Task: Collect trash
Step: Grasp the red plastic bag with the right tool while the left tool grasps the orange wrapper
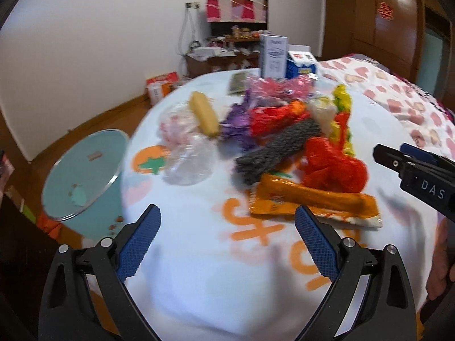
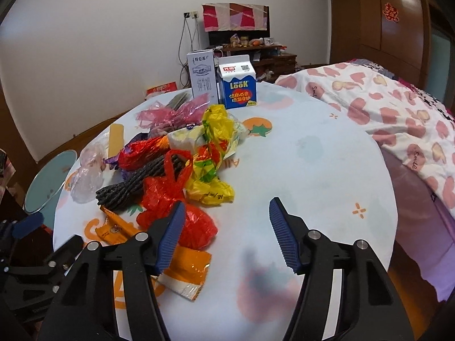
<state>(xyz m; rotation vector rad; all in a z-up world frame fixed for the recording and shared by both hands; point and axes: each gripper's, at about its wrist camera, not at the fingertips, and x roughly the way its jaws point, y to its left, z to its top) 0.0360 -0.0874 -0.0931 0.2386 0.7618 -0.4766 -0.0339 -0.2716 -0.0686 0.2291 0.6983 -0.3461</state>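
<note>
Left claw (image 1: 227,241) jaws wide apart, empty; right claw (image 2: 224,233) jaws apart, empty, tilted down

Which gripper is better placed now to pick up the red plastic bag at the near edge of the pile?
Probably the right gripper: the red plastic bag lies just beside its left finger. The left gripper hangs over bare tablecloth, farther from the bag.

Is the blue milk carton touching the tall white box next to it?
Cannot tell. In the right wrist view the blue milk carton stands right beside the tall white box, but no clear gap or contact shows.
</note>
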